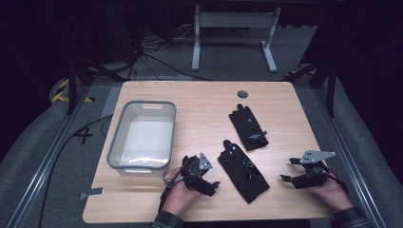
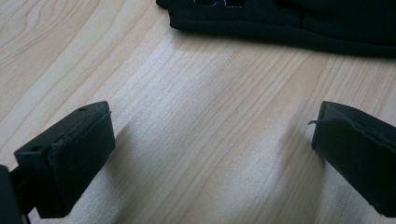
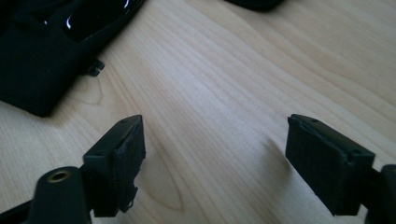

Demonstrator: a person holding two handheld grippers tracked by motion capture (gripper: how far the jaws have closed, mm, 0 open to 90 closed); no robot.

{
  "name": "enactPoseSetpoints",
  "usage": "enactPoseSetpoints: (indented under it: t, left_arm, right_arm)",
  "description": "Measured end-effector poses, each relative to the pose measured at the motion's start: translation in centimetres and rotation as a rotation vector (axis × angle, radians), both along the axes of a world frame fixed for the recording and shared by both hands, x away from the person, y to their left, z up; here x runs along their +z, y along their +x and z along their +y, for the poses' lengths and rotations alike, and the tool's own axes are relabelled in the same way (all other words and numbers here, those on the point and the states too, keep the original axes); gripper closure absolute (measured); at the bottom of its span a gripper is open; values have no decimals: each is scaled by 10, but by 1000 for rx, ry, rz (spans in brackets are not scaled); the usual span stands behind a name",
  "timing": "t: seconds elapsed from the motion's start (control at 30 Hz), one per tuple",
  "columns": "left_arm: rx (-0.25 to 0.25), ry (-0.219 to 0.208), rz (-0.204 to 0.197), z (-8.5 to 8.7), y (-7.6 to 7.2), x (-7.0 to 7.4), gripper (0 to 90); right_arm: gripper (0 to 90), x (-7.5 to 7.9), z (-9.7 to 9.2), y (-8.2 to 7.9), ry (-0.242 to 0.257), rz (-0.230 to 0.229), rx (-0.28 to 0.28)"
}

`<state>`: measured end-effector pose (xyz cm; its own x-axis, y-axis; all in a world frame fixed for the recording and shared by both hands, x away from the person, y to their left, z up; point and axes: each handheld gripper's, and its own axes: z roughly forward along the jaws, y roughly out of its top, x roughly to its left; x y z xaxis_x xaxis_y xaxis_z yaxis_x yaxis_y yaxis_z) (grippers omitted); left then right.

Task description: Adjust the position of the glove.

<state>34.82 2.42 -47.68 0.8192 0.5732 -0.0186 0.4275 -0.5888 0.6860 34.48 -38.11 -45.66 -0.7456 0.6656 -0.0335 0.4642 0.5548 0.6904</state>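
- Left gripper (image 1: 213, 183) rests low on the table (image 1: 199, 102), jaws spread wide with only bare wood between them.
- Right gripper (image 1: 288, 169) hovers near the table's right edge, jaws apart and holding nothing.
- Grey bin (image 1: 115, 142) sits at the left.
- Near glove (image 1: 243, 171) lies flat between both grippers, just beside the left one.
- Far glove (image 1: 248, 127) lies behind it, apart.

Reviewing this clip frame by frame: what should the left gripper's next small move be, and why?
Probably ease the left gripper forward to the near glove and close on its edge. Its fingers stand wide open over bare table, with nothing between them, and the glove's hem lies just ahead. The grey bin sits on that side, a likely place for it.
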Motion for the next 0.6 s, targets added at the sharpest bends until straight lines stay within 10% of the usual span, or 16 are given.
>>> enactPoseSetpoints:
  t: [0.6]
  left_arm:
    - [5,-4,-3,-1,0,0,0]
  right_arm:
    - [315,22,17,36,5,-31,-19]
